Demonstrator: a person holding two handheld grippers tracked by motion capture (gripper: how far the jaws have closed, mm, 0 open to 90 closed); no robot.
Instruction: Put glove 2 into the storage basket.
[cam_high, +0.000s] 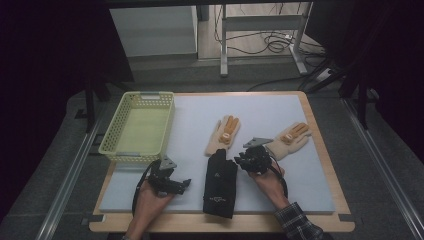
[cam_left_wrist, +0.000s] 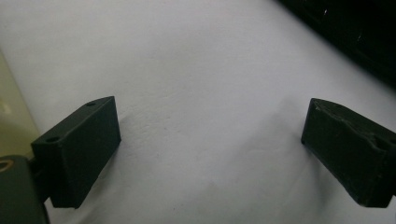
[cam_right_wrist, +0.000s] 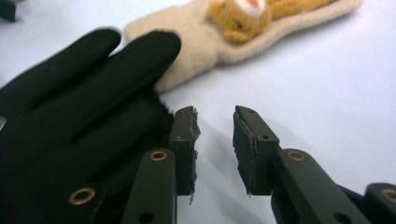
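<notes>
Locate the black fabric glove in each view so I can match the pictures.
High view: the black fabric glove lies at bottom centre of the pale mat, between the two grippers.
Left gripper view: a dark strip in the top right corner could be it; I cannot tell.
Right gripper view: it covers the left half, beside the left jaw.
Shared landmark: the cream plush glove with the bear face, lying just past its fingertips.

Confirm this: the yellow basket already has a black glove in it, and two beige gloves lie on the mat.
Wrong on the basket. In the high view the yellow basket holds nothing; the black glove lies on the mat. The two beige gloves do lie there.
</notes>
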